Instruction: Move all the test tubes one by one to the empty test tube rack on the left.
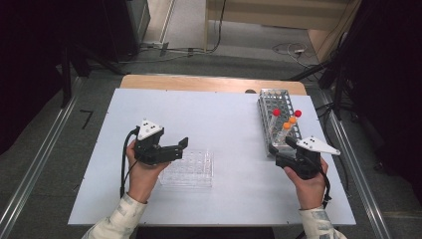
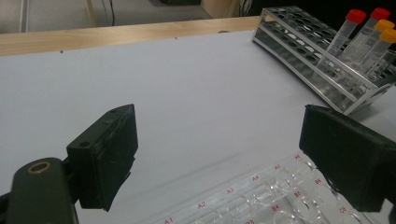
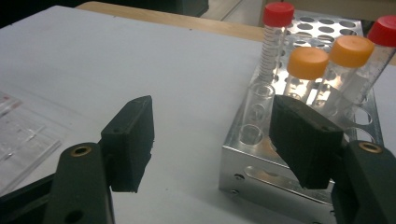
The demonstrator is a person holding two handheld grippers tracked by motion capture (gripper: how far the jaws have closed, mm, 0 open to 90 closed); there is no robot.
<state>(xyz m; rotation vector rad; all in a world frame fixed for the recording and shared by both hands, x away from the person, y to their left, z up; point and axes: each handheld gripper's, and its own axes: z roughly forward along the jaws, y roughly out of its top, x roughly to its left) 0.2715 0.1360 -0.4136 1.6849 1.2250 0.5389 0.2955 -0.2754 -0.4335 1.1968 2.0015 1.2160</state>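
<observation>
Left gripper (image 1: 183, 145) open, empty, over clear well plate (image 1: 191, 169). Right gripper (image 1: 279, 144) open, empty, at near end of metal tube rack (image 1: 278, 119), capped tubes (image 1: 288, 123) just beyond.

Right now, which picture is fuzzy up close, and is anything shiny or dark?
In the right gripper view, the right gripper's black jaws look soft and blurred, and the shiny metal tube rack glints. In the left gripper view, the clear plastic well tray catches pale glare. In the high view, the white table is evenly lit while the room's edges fall dark.
</observation>
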